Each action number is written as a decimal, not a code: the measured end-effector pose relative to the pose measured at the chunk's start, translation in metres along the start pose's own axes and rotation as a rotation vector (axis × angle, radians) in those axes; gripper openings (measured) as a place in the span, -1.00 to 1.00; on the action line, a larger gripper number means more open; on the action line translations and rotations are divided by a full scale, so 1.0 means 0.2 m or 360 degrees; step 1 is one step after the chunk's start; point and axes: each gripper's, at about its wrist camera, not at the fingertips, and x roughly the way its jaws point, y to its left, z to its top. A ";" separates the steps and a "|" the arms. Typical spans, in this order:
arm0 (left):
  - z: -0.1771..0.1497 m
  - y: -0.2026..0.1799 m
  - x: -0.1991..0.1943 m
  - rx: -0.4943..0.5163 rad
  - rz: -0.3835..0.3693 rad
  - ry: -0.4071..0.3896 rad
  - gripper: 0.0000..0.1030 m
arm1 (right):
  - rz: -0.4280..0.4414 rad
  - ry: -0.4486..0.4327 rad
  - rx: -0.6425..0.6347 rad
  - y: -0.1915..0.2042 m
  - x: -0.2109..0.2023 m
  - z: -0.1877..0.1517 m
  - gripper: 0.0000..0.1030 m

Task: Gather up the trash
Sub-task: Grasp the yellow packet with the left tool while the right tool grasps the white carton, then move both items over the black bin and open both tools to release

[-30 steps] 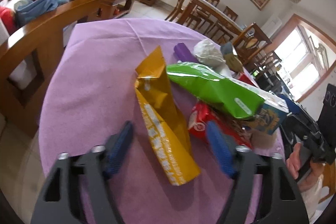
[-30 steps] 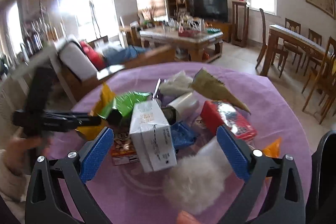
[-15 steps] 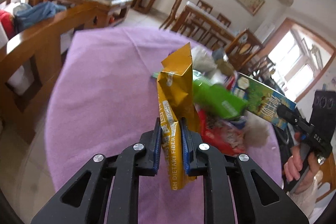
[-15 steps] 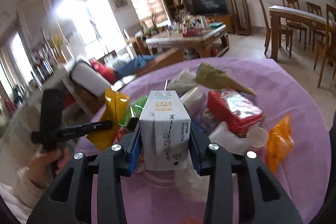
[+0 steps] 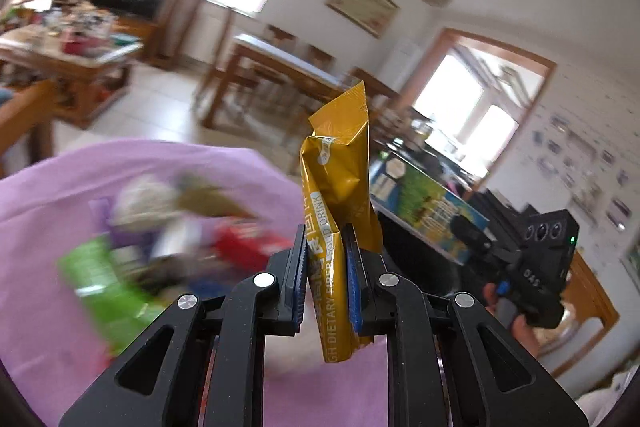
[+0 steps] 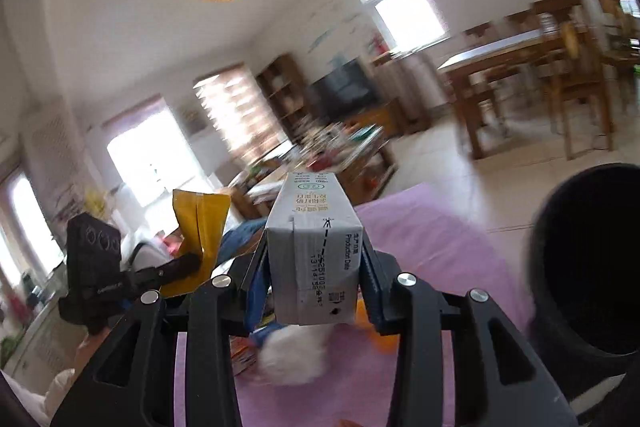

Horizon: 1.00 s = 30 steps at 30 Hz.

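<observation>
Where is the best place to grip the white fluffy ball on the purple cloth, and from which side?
Probably across the middle of the white fluffy ball, coming from above. It looks round and soft with no edge or handle, and it lies on the purple cloth close under the held carton, so a side approach seems crowded.

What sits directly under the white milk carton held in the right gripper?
Below the white rectangular milk carton, clamped in the right gripper, a fluffy white wad lies on the purple tablecloth, with an orange scrap beside it. The carton's underside is hidden.
</observation>
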 end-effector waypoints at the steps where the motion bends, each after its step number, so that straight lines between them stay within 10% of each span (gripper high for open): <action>1: 0.02 -0.07 0.12 0.0014 -0.0057 0.0032 -0.67 | -0.0050 -0.0042 0.0037 -0.08 -0.05 0.04 -0.24; 13: -0.02 -0.58 1.18 0.0079 -0.0344 0.0330 -0.67 | -0.0673 -0.0396 0.0403 -0.85 -0.46 0.24 -0.24; 30: -0.20 -0.70 1.79 0.0170 -0.0179 0.0539 -0.45 | -0.0752 -0.0307 0.0545 -1.09 -0.44 0.10 -0.19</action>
